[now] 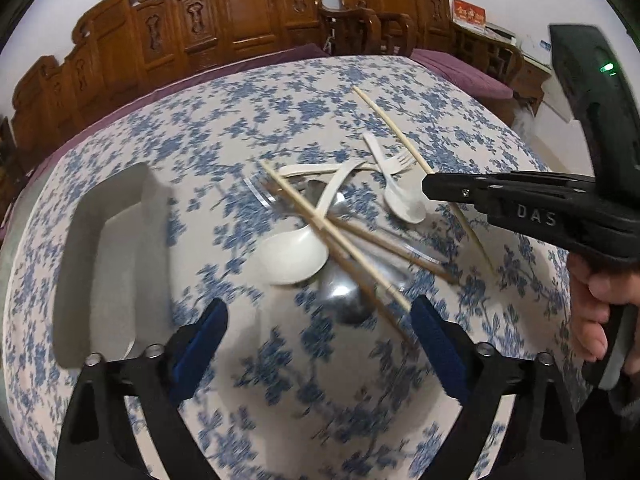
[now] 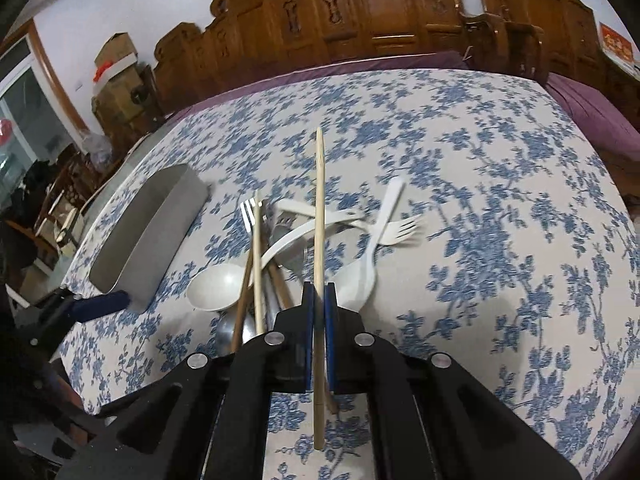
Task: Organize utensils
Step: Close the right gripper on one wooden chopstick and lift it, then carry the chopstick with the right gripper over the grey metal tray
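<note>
The right gripper (image 2: 319, 294) clamps a pale bamboo chopstick (image 2: 319, 208) partway along its length, jaws clenched on the shaft so that the stick runs straight out ahead over the utensil pile (image 2: 276, 256). Just left of the pile, the left gripper (image 1: 320, 336) hovers with its blue pads (image 1: 200, 344) spread wide and nothing between them. The pile lies on the floral tablecloth (image 2: 500, 240): two white spoons (image 1: 292, 256), white forks, a steel spoon (image 1: 344, 296) and more chopsticks crossed over one another. Left of the pile stands the grey tray (image 1: 104, 256), which seems to hold something pale inside, though motion blur makes that uncertain. Beyond the pile, carved wooden chairs (image 1: 240, 12) line the wall. Carrying the held stick cleanly likely means keeping it lifted clear of the crossed pieces, holding it level, and swinging it lengthwise along the tray before letting go, so neither end catches the wall
</note>
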Demonstrator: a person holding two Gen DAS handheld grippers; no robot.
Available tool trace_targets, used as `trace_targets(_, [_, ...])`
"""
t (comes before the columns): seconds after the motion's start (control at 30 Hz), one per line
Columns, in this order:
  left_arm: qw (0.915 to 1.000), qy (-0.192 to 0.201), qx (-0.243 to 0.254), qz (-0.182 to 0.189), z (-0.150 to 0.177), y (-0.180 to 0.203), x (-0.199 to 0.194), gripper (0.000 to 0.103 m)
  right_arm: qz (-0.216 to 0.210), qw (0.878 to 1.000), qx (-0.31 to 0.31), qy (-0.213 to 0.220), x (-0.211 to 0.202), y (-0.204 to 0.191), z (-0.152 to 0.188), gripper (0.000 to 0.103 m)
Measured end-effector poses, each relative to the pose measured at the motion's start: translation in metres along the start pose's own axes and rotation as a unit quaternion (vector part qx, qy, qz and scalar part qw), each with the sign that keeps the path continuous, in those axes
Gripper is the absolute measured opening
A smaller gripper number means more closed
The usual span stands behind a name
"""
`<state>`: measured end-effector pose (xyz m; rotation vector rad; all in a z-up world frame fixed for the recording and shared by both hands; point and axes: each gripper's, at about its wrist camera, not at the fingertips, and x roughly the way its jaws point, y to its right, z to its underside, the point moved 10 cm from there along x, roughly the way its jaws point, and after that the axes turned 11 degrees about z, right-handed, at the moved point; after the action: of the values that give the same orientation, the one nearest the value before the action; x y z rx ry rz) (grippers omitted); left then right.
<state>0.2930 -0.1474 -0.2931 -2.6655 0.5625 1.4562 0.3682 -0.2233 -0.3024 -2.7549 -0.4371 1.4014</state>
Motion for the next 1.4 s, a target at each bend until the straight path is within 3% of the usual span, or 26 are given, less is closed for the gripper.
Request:
trace_targets(0.13, [0.9999, -0.009, -0.011, 0.008, -0.008, 0.004, 0.018, 0.071, 0.000, 1.000, 0.009, 0.002, -0.001, 0.006, -0.002, 0.006])
trace_targets(0.23, [0.9993, -0.020, -0.030, 0.012, -0.012, 0.002, 0.032, 0.055, 0.001, 1.000, 0.011, 0.003, -0.002, 0.007, -0.002, 0.006])
trace_targets(0.27, [0.9991, -0.020, -0.034, 0.014, -0.014, 0.002, 0.036, 0.032, 0.001, 1.000, 0.012, 0.003, -0.002, 0.007, -0.002, 0.006])
trace_targets(0.3, [0.9990, -0.022, -0.036, 0.014, -0.015, 0.001, 0.039, 0.016, 0.000, 1.000, 0.013, 0.003, -0.002, 0.007, -0.003, 0.006])
trace_targets(0.7, [0.9965, -0.050, -0.066, 0.010, -0.017, -0.007, 0.054, 0.017, -0.002, 1.000, 0.016, 0.004, -0.001, 0.007, -0.004, 0.006])
trace_targets(0.8, [0.9964, -0.048, -0.068, 0.011, -0.018, -0.007, 0.053, 0.008, -0.001, 1.000, 0.015, 0.003, -0.001, 0.007, -0.004, 0.006])
trace_targets(1.4, [0.9984, 0.020, -0.052, 0.000, -0.039, -0.029, -0.008, 0.004, -0.013, 1.000, 0.000, 0.005, -0.004, -0.011, -0.003, 0.006])
